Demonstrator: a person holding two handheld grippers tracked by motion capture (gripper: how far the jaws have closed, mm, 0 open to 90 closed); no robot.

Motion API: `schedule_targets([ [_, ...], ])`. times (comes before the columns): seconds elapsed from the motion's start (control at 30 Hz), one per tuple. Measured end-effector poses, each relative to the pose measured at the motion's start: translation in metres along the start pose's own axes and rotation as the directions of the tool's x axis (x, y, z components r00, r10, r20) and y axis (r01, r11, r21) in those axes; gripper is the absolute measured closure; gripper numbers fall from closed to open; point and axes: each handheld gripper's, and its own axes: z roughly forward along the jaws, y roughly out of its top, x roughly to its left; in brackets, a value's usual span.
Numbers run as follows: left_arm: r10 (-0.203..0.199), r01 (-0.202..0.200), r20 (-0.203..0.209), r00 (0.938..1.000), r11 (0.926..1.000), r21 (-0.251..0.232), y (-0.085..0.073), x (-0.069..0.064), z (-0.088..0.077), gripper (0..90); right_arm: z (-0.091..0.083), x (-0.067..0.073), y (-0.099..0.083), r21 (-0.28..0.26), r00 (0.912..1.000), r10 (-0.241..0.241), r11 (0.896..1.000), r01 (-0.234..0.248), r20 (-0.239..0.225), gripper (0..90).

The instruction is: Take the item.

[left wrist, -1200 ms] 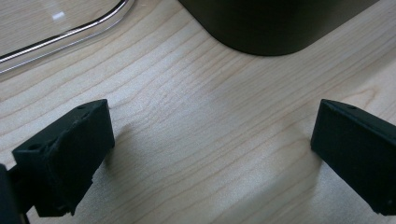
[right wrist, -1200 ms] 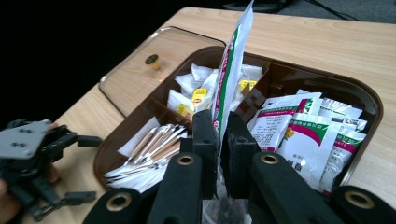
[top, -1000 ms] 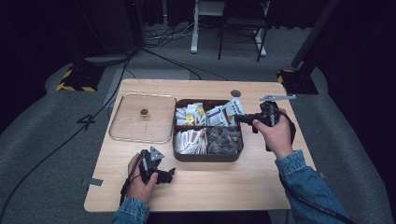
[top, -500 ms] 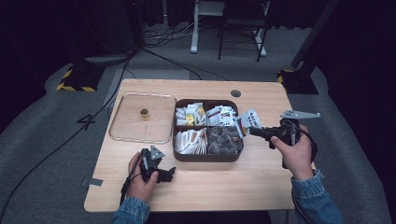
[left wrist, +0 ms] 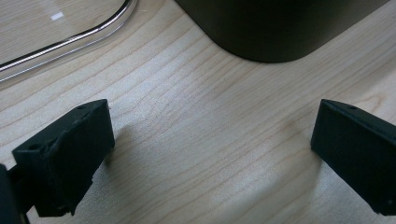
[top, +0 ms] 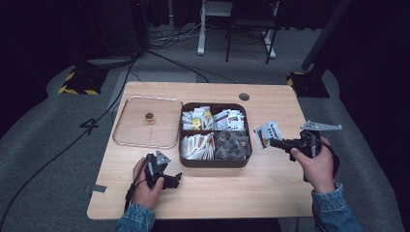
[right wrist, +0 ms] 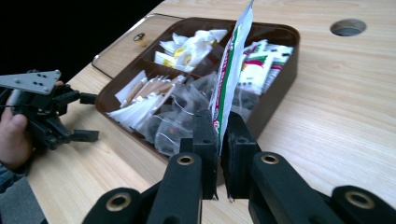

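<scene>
A dark brown compartment box (top: pixel 212 162) (right wrist: pixel 280 84) holds several white packets, sticks and clear sachets. My right gripper (top: pixel 270 141) (right wrist: pixel 219 140) is shut on a flat white packet (top: pixel 267 133) (right wrist: pixel 231 70) with red and green print, held on edge just right of the box and above the table. My left gripper (top: pixel 176 180) (left wrist: pixel 210 154) rests low over the wood near the box's front left corner (left wrist: pixel 275 32), jaws wide apart with nothing between them. It also appears in the right gripper view as the left gripper (right wrist: pixel 84 119), held by a hand.
A clear lid (top: pixel 147 122) (left wrist: pixel 70 39) with a small brass knob (top: pixel 149 116) lies flat left of the box. A round cable hole (top: pixel 244 96) (right wrist: pixel 348 27) sits in the table's far side. Chair and desk legs stand on the floor beyond.
My right gripper has carried the packet out of the box, rightward and toward the table's near right side. The left gripper has stayed put.
</scene>
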Motion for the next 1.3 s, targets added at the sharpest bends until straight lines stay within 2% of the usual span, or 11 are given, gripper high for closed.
schedule_targets([
  [0.3, -0.001, 0.001, 0.000, 1.0000, 1.0000, -0.001, 0.000, 0.000, 0.000, 0.0, 0.012, -0.019, -0.020, 0.062, 0.9987, 0.011, 0.998, -0.014, 0.050, 85.8],
  [0.6, -0.001, 0.001, 0.000, 1.0000, 1.0000, -0.001, 0.000, 0.000, 0.000, 0.0, 0.025, -0.039, -0.034, 0.132, 0.9950, 0.052, 0.989, -0.063, 0.085, 85.8],
  [0.97, 0.000, 0.000, 0.000, 1.0000, 1.0000, 0.000, 0.000, 0.000, 0.000, 0.0, 0.034, -0.051, -0.043, 0.171, 0.9908, 0.092, 0.979, -0.108, 0.099, 85.7],
  [1.13, -0.001, 0.001, 0.000, 1.0000, 1.0000, -0.001, 0.000, 0.000, 0.000, 0.0, 0.036, -0.057, -0.046, 0.194, 0.9863, 0.122, 0.971, -0.142, 0.110, 85.0],
  [1.3, -0.001, 0.001, 0.000, 1.0000, 1.0000, -0.001, 0.000, 0.000, 0.000, 0.0, 0.038, -0.059, -0.048, 0.200, 0.9843, 0.130, 0.968, -0.152, 0.119, 80.3],
])
